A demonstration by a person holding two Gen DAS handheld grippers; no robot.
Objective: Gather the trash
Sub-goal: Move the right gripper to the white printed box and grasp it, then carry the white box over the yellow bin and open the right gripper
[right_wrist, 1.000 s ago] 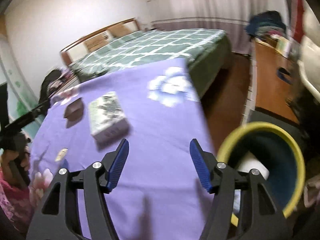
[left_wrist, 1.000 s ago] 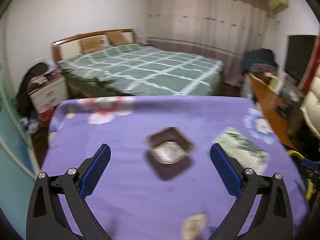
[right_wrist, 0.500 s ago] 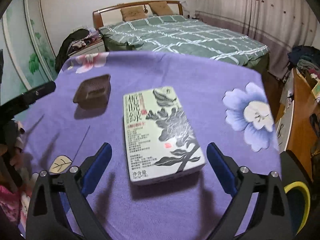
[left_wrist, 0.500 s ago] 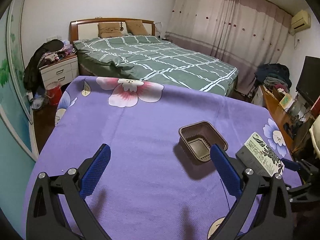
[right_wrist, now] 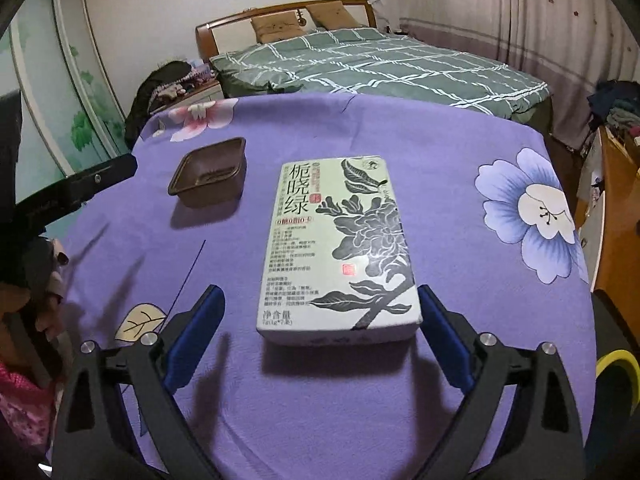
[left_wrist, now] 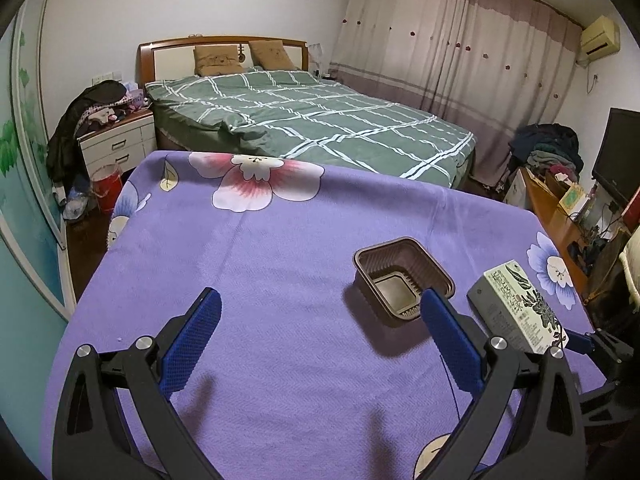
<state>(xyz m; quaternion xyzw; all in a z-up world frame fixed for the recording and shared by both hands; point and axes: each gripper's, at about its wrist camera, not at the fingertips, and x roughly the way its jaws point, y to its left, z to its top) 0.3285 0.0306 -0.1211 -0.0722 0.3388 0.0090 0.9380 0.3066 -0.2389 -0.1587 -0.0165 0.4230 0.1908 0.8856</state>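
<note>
Box (right_wrist: pixel 340 246) is the main trash item here: a flat green-and-white carton with a dark flower print and Chinese lettering, lying face up on the purple cloth (right_wrist: pixel 340 128). It sits right in front of the right gripper (right_wrist: pixel 320 320), near end roughly level with the blue fingertips (right_wrist: pixel 434 314). The right-hand pad looks just beside the box's near corner, maybe touching it, can't really tell; the left-hand pad is well clear. Jaws are spread wide and have just been opening, then eased in a touch, with only the box's near end anywhere between them and nothing pinched.

Tray (right_wrist: pixel 210 174), a small brown plastic one, empty, sits upright on the cloth to the left of the box and a bit further back, not touching it. In the left wrist view the same tray (left_wrist: pixel 402 280) is just past the right-hand finger of the left gripper (left_wrist: pixel 320 312), off to the side rather than between the pads. That gripper is spread wide too, only bare cloth in the gap. The box (left_wrist: pixel 520 308) shows at the right edge there.

Cloth has big flower prints, pink at the far side, blue at the right. A yellow-rimmed bin (right_wrist: pixel 618 372) peeks in low at the right edge. Behind it all is a bed (left_wrist: pixel 320 120) with a green checked cover, and curtains (left_wrist: pixel 460 40).
</note>
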